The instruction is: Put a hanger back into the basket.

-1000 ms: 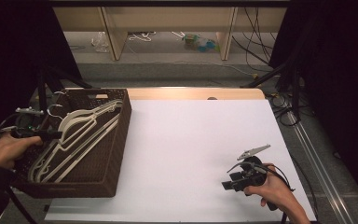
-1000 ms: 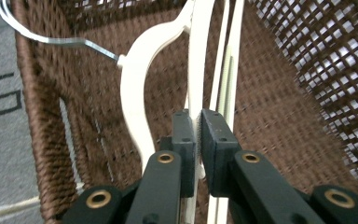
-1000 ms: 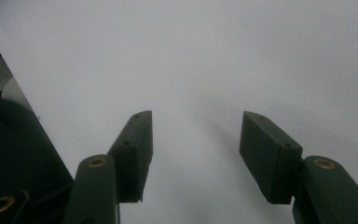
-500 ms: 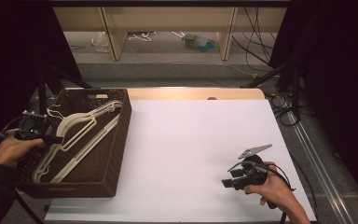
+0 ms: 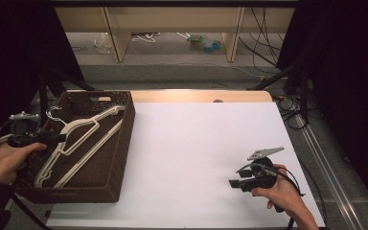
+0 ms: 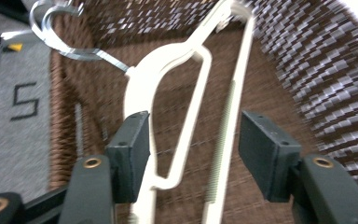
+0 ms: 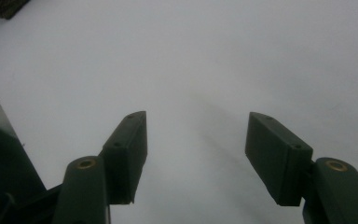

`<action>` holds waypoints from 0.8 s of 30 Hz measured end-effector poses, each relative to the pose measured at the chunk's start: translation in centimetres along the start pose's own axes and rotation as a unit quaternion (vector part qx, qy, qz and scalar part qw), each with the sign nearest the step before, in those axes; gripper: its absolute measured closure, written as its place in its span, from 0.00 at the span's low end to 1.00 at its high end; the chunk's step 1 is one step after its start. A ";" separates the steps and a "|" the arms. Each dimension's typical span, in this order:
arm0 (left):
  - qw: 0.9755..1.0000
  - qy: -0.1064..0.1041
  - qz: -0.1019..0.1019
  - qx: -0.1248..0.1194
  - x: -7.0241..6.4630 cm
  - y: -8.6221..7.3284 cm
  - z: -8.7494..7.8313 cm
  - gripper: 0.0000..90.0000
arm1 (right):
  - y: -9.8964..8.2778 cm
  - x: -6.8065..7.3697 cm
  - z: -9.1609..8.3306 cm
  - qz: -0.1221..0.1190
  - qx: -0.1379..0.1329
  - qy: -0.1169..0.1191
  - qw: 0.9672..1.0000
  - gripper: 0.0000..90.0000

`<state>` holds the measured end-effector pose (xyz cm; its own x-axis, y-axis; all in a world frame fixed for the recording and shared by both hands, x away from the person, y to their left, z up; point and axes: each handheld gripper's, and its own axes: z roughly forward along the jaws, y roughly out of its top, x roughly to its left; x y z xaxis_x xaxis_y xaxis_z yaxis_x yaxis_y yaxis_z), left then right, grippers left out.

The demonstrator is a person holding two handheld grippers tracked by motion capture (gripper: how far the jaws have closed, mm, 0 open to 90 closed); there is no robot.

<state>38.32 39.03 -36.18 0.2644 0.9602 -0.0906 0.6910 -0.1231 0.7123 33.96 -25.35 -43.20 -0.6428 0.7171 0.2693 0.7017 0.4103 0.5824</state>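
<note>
The brown woven basket holds white hangers; left gripper fingers just spread above them

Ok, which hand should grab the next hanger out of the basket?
Left. The left tool hangs open right over the white hangers in the wicker basket. The right tool rests open on the white table, far from the basket.
</note>
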 end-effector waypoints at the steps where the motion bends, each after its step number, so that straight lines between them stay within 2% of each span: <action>1: 1.000 -0.001 0.001 -0.012 -0.4 0.0 -0.3 0.46 | 0.1 -0.2 0.0 -0.015 -0.014 -0.006 1.000 0.44; 2: 1.000 -0.004 0.009 -0.027 -1.0 0.2 -1.0 0.46 | 0.1 -0.2 0.0 -0.014 -0.021 -0.009 1.000 0.44; 4: 0.998 -0.029 -0.009 -0.061 -2.2 0.4 -1.9 0.46 | 0.1 -0.2 -0.2 -0.011 -0.032 -0.013 0.999 0.43; 6: 0.995 -0.045 -0.013 -0.092 -3.6 0.6 -2.7 0.44 | 0.2 -0.3 -0.4 -0.008 -0.039 -0.020 0.999 0.42; 9: 0.991 -0.055 0.008 -0.125 -5.8 0.7 -3.5 0.42 | 0.4 -0.3 -0.8 -0.009 -0.064 -0.030 0.997 0.42; 10: 0.989 -0.065 0.010 -0.135 -6.7 0.6 -3.7 0.42 | 0.4 -0.3 -1.0 -0.009 -0.064 -0.033 0.997 0.42; 11: 0.985 -0.081 0.018 -0.151 -7.7 0.6 -3.7 0.41 | 0.4 -0.3 -1.0 -0.013 -0.082 -0.036 0.996 0.42; 13: 0.982 -0.097 0.033 -0.157 -9.5 0.4 -3.8 0.39 | 0.4 -0.4 -1.4 -0.018 -0.083 -0.032 0.996 0.42; 15: 0.979 -0.111 0.043 -0.165 -10.9 0.2 -3.7 0.38 | 0.4 -0.3 -1.6 -0.013 -0.091 -0.039 0.995 0.41; 16: 0.977 -0.121 0.048 -0.168 -11.7 0.1 -3.6 0.37 | 0.4 -0.2 -1.8 -0.011 -0.090 -0.044 0.995 0.41; 18: 0.973 -0.136 0.053 -0.180 -13.2 -0.2 -3.4 0.36 | 0.4 -0.3 -1.7 -0.013 -0.106 -0.041 0.993 0.40; 20: 0.971 -0.141 0.061 -0.184 -14.4 -0.6 -3.1 0.34 | 0.4 -0.3 -1.9 -0.010 -0.113 -0.043 0.993 0.39; 21: 0.968 -0.144 0.071 -0.194 -15.0 -0.8 -2.8 0.33 | 0.4 -0.3 -1.9 -0.016 -0.120 -0.046 0.992 0.39; 22: 0.967 -0.144 0.077 -0.195 -15.7 -1.0 -2.6 0.32 | 0.4 -0.3 -1.9 -0.018 -0.128 -0.047 0.990 0.38; 23: 0.966 -0.146 0.082 -0.199 -16.4 -1.3 -2.3 0.32 | 0.4 -0.3 -1.9 -0.020 -0.134 -0.051 0.990 0.36; 24: 0.965 -0.149 0.087 -0.196 -17.0 -1.5 -2.1 0.31 | 0.3 -0.3 -1.9 -0.020 -0.142 -0.049 0.989 0.35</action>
<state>31.37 23.46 -34.21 0.5756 0.8117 -0.0992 0.3254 -0.1161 0.9384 33.81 -26.46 -41.65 -0.6259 0.7602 0.1744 0.5532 0.2750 0.7863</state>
